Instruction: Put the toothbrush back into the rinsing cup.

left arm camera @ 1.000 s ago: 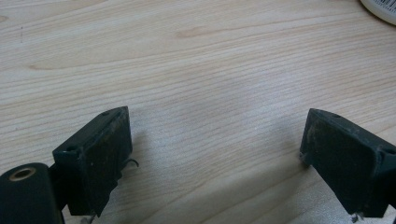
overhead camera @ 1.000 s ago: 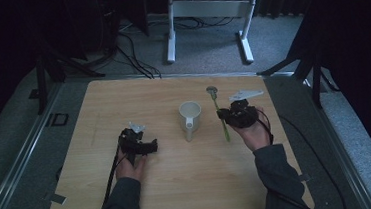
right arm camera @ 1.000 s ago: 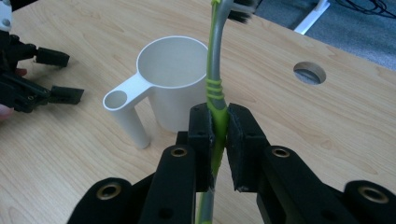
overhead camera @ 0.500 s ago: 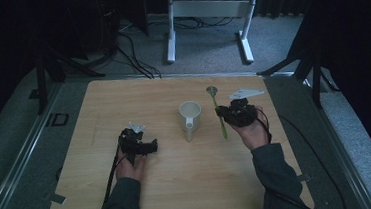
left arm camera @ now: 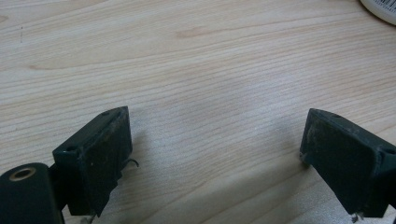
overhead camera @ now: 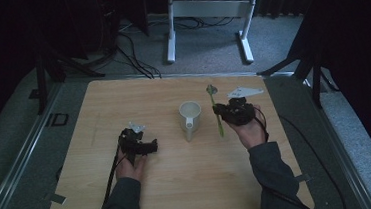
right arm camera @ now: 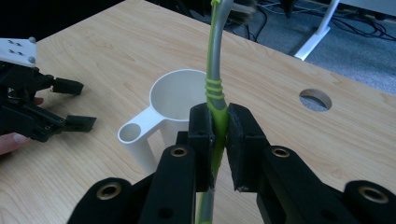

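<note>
The right gripper (overhead camera: 222,110) has drifted a little left over the last second, carrying the spoon (overhead camera: 217,116) closer to the cup (overhead camera: 189,115). Its jaws are clamped on the green handle; in the right gripper view the spoon (right arm camera: 215,88) stands up between them, and the cup (right arm camera: 173,101) sits right behind with its mouth open and its handle pointing near. From above the spoon hangs just right of the cup, bowl end pointing far, not yet over the rim. I'd guess the spoon is meant for the cup, and the gap is nearly closed. The left gripper (overhead camera: 144,147) hasn't budged: it rests on the surface (overhead camera: 122,97), left of the cup, jaws wide apart with nothing between them but bare wood.
</note>
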